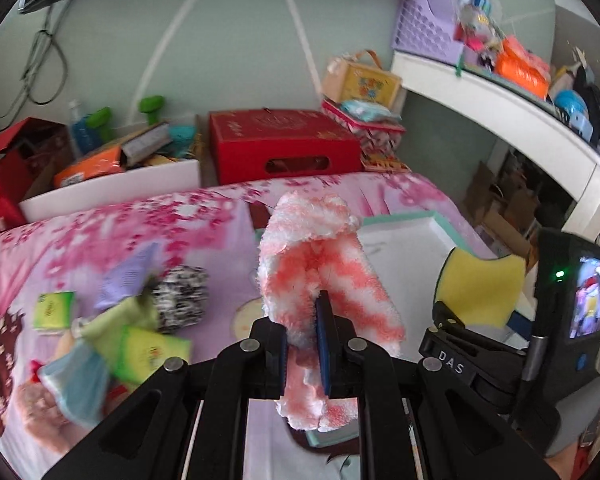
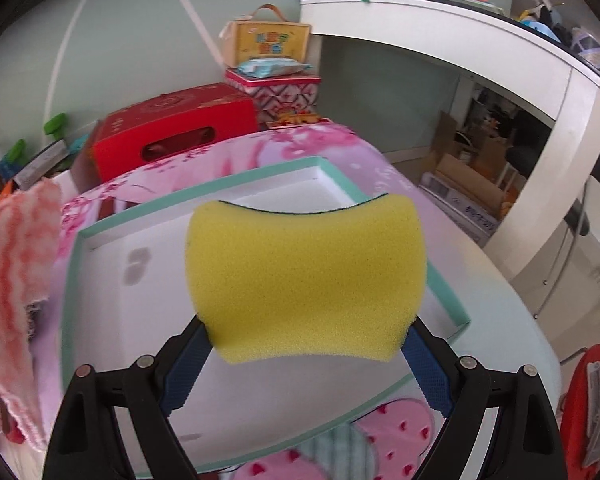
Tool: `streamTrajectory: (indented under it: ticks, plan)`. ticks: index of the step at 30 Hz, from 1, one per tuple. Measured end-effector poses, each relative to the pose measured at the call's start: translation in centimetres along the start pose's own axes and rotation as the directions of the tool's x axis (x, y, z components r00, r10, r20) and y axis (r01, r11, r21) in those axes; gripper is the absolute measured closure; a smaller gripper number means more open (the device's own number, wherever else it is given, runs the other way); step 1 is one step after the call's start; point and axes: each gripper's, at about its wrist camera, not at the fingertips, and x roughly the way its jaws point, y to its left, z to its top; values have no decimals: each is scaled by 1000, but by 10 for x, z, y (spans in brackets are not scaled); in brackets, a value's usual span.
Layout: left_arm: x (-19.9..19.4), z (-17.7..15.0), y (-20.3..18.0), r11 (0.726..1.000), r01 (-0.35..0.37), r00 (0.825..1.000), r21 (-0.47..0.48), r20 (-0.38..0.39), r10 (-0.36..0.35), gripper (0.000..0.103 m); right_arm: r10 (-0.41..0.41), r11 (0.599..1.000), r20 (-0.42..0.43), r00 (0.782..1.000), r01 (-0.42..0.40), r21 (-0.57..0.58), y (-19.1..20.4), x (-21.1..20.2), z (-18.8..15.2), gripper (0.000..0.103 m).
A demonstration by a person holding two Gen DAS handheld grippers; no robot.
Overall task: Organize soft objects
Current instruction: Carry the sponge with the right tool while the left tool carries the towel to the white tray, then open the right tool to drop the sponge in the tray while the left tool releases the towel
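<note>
My left gripper [image 1: 305,320] is shut on a fluffy pink-and-white striped cloth [image 1: 319,264] and holds it above the bed. The cloth also shows at the left edge of the right wrist view [image 2: 12,280]. My right gripper [image 2: 305,344] is shut on a yellow sponge [image 2: 305,280] and holds it above a white tray with a mint-green rim [image 2: 100,224]. In the left wrist view the sponge [image 1: 479,288] and the tray [image 1: 403,236] are to the right of the cloth.
On the pink floral bedspread [image 1: 140,224] at the left lie green tissue packs [image 1: 54,308], a black-and-white fuzzy item [image 1: 182,296] and other small cloths. A red box [image 1: 284,144] and a white bin [image 1: 112,184] stand behind the bed. A white desk [image 2: 499,40] is at the right.
</note>
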Motion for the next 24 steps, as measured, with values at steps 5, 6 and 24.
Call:
streamTrajectory:
  ticks: [5, 6, 24]
  plan:
    - [34, 0, -11, 1000, 6, 999, -5, -52, -6, 90, -15, 999, 12, 1000, 14, 43, -15, 15, 3, 11]
    - [41, 0, -12, 1000, 10, 998, -14, -64, -11, 90, -16, 999, 11, 1000, 16, 47, -16, 17, 3, 11]
    - [76, 11, -11, 998, -37, 991, -55, -128, 30, 58, 19, 997, -24, 1000, -17, 78, -33, 23, 5, 8]
